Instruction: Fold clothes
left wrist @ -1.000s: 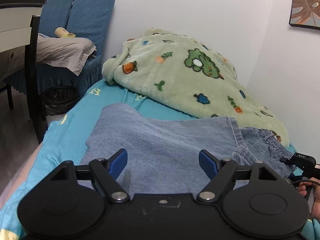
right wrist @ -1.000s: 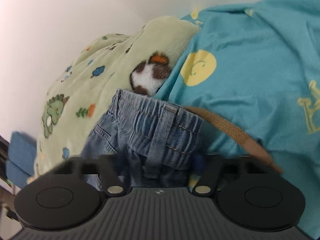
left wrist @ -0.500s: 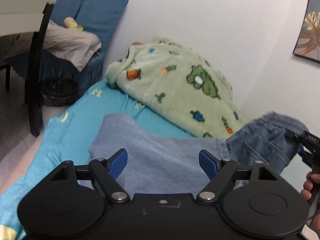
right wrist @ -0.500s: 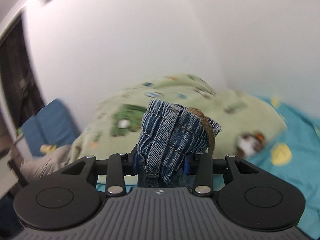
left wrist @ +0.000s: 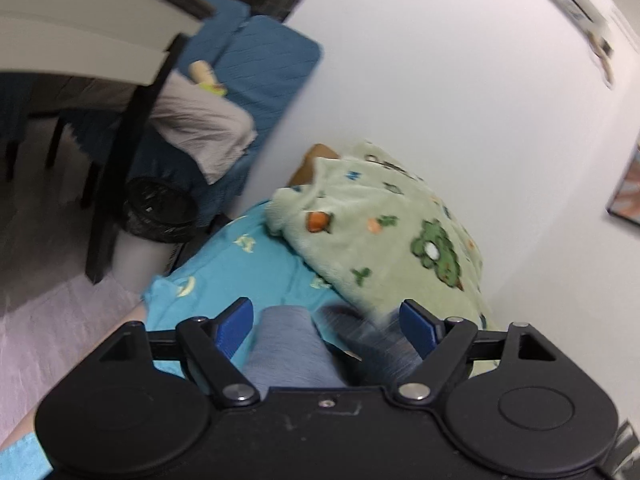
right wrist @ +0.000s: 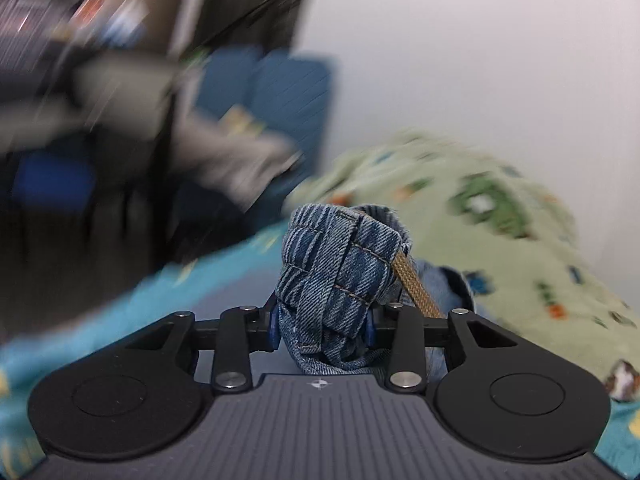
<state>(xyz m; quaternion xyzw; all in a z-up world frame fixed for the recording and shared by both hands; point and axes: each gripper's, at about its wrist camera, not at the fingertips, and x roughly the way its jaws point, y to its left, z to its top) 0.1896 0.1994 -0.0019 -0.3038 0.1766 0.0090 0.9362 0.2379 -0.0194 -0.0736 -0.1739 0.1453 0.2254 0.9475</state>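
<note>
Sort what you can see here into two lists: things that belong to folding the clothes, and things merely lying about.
Part of the job:
- denim jeans, waistband bunched in the right claw
- left claw, open, empty, over the denim
- tan drawstring

Just lying about:
- green fleece blanket
- turquoise bedsheet
- blue chairs
- black bin

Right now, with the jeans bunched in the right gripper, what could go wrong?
1. The right gripper pinches a thick wad of the jeans waistband; it could slip loose mid-swing.
2. The tan drawstring hangs free and might snag.
3. The left gripper is open, so the trailing denim may drag across the green blanket.
</note>
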